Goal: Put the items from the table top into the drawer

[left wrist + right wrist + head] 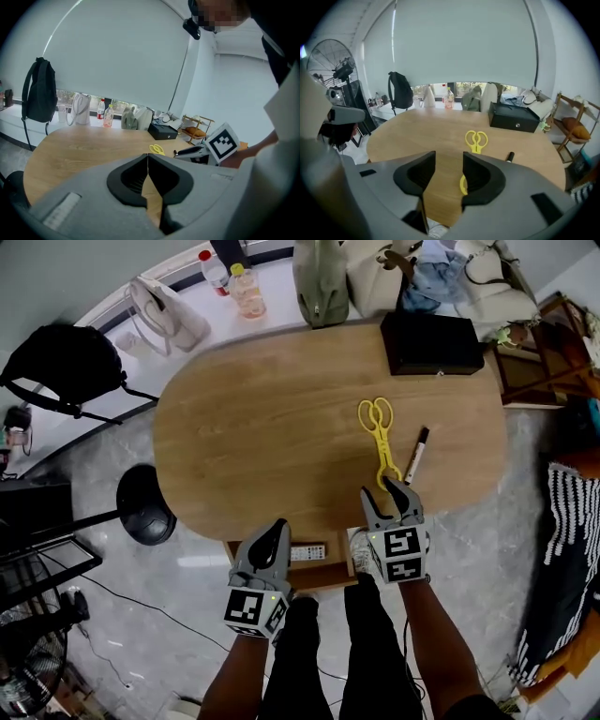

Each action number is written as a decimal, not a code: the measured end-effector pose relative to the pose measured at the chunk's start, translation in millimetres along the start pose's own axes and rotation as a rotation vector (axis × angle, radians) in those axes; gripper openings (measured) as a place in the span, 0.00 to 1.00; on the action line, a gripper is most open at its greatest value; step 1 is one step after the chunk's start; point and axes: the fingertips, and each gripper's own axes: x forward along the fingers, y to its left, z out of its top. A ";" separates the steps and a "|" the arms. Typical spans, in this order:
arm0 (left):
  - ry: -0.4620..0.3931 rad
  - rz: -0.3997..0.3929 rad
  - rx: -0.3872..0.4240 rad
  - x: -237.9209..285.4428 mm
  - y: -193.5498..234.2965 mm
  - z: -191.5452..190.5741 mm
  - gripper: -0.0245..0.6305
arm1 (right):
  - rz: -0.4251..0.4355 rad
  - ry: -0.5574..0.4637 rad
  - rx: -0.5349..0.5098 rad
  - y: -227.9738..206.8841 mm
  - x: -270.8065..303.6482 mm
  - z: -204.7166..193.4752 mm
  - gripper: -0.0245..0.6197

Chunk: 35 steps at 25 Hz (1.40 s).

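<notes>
The right claw (392,491) stood parted and empty, with the yellow tongs (380,442) just ahead of its tips and the marker (416,454) beside them. The left claw (278,524) was clenched on nothing, next to the open drawer (323,576). Neither item was stowed yet, so most of the job looked undone.

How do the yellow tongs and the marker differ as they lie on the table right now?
The yellow tongs are bright yellow with two loop handles at the far end; the marker is a straight, mostly black stick. The tongs are clearly longer than the marker. The tongs' near tip sits between the open jaws of the right gripper; the marker lies off to the right, outside them. Both lie flat on the wooden table.
</notes>
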 end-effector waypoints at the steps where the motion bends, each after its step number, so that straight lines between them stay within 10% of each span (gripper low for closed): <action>1: 0.002 -0.003 0.002 3.5 -2.6 0.8 0.06 | -0.015 0.013 0.012 -10.8 6.3 -1.9 0.31; 35: 0.045 0.016 0.010 26.9 7.2 -14.8 0.06 | -0.058 0.308 0.055 -71.9 102.0 -34.4 0.26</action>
